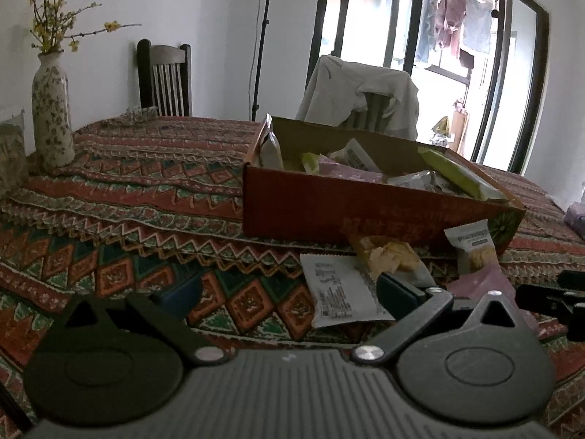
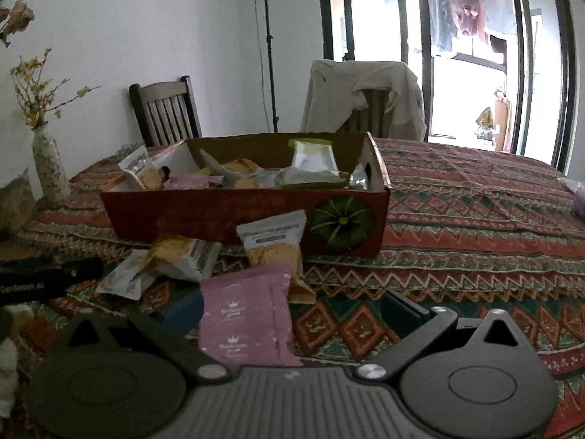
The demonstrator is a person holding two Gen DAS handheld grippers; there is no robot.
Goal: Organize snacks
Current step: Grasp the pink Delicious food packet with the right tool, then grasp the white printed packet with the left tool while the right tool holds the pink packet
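Note:
A red cardboard box (image 1: 365,216) (image 2: 237,216) holding several snack packets stands on the patterned tablecloth. Loose packets lie in front of it: a white packet (image 1: 340,292) (image 2: 124,278), a cracker packet (image 1: 391,256) (image 2: 179,252), a white cookie packet (image 1: 471,248) (image 2: 274,245) leaning on the box, and a pink packet (image 1: 486,281) (image 2: 248,314). My left gripper (image 1: 289,292) is open, and the white packet lies flat between its fingers, near the right one. My right gripper (image 2: 294,312) is open too, with the pink packet flat on the cloth between its fingers, close to the left one.
A flowered vase (image 1: 51,109) (image 2: 49,164) with yellow twigs stands at the table's far left. Two chairs (image 1: 164,80) (image 2: 369,98) are behind the table, one draped with a pale garment. A tripod pole (image 2: 268,47) rises by the wall. Each gripper shows at the other view's edge.

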